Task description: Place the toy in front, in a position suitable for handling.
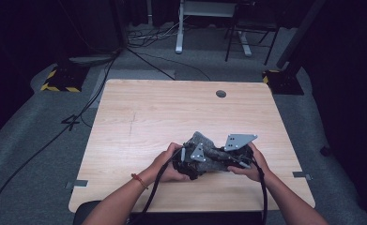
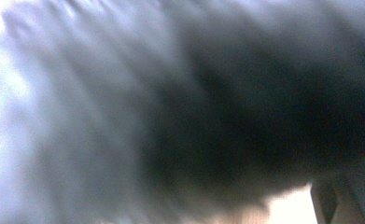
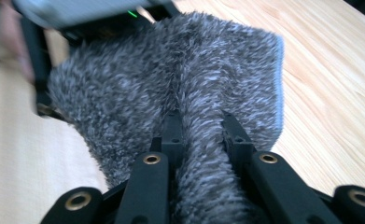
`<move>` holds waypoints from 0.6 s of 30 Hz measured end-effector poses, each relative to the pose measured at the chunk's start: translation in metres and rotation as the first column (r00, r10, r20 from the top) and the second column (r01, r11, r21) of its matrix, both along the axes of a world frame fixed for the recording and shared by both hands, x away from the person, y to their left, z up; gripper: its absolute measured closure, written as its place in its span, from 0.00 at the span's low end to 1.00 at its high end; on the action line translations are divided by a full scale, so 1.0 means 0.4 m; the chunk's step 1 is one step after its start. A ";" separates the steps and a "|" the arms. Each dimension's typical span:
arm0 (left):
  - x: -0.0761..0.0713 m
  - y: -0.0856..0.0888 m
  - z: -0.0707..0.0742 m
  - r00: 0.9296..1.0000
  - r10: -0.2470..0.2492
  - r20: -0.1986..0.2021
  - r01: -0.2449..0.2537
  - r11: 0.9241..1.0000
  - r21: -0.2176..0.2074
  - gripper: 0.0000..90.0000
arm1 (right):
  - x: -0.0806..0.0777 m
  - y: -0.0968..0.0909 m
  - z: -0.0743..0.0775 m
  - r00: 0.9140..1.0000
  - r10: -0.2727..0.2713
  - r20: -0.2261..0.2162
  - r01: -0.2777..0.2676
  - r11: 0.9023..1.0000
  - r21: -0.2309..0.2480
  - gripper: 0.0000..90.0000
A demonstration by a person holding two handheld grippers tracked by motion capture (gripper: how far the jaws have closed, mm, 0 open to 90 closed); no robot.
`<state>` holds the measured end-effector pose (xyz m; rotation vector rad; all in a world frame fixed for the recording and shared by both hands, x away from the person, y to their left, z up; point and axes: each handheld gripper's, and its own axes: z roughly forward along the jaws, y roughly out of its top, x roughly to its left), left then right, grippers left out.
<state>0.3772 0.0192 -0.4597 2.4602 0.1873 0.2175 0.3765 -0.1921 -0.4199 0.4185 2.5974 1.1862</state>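
Observation:
A grey fuzzy cloth (image 1: pixel 201 140) lies bunched near the front of the wooden table (image 1: pixel 172 108), held between both hands. My right gripper (image 3: pixel 201 119) is shut on a pinched ridge of the cloth (image 3: pixel 171 70), its black jaws pressed to either side of the fold. In the high view the right gripper (image 1: pixel 230 157) sits at the cloth's right end under its grey plate. My left gripper (image 1: pixel 189 163) is buried in the cloth's left end. Blurred grey fur (image 2: pixel 101 116) presses close against the left gripper view, hiding its jaws. The left gripper (image 3: pixel 91 14) also appears beyond the cloth.
A round cable hole (image 1: pixel 221 93) sits near the table's far edge. Bare wood (image 3: pixel 329 70) stretches to the right of the cloth. On the grey floor behind stand bases with yellow-black tape (image 1: pixel 59 79), cables and a white desk leg (image 1: pixel 179 28).

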 end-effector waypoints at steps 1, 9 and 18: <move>0.000 0.000 0.000 1.000 0.000 0.000 0.000 1.000 0.000 0.38 | 0.000 0.000 0.000 1.000 0.000 0.000 0.000 1.000 0.000 0.85; -0.008 0.022 0.019 1.000 -0.005 0.005 0.005 0.999 -0.051 0.38 | 0.017 -0.052 -0.062 0.997 -0.048 -0.062 0.047 0.999 -0.021 0.85; -0.009 0.024 0.022 1.000 0.007 0.007 -0.006 0.999 -0.054 0.38 | -0.013 -0.044 -0.025 0.999 -0.009 -0.032 0.012 0.997 0.074 0.85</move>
